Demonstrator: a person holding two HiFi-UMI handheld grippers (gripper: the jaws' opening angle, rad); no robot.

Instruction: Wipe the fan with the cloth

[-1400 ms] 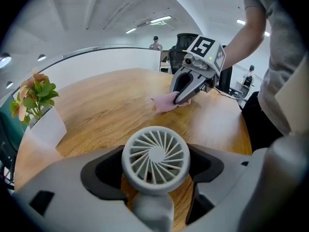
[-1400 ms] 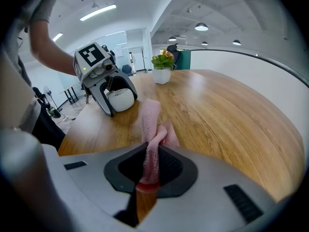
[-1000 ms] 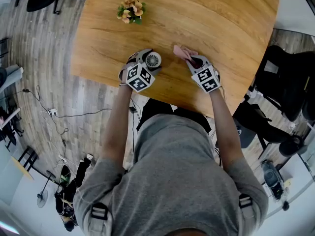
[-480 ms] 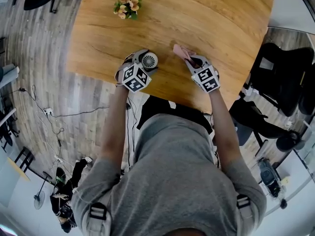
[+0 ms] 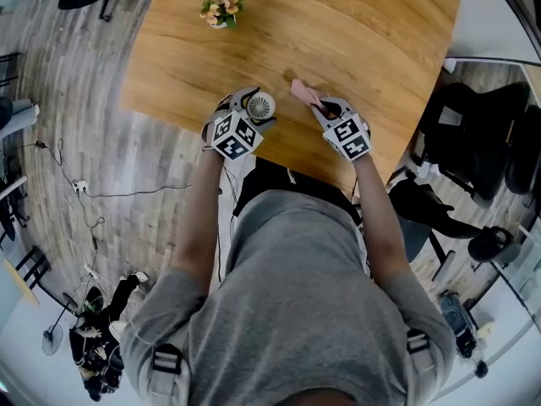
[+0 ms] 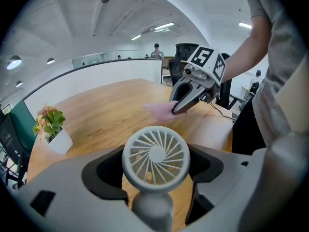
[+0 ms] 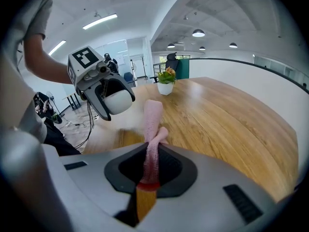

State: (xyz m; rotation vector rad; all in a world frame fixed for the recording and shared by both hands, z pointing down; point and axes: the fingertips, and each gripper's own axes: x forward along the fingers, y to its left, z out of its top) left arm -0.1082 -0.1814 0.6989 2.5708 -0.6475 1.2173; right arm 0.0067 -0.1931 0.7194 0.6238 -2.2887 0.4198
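Fan — tight between left fingers

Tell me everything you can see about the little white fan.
The fan is small, white and looks plastic: a round grille of radial spokes around a hub, on a short stem. It sits upright between the jaws of the left gripper, which is shut on it, above the wooden table; nothing else touches it.

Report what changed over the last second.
Both grippers crept slightly toward the table's near edge, apparently lifting: the left gripper with the fan, the right gripper with the pink cloth. Nothing was taken or released. Unchanged: left jaws clamped on the fan, right jaws pinching the pink cloth, flower pot in its place.
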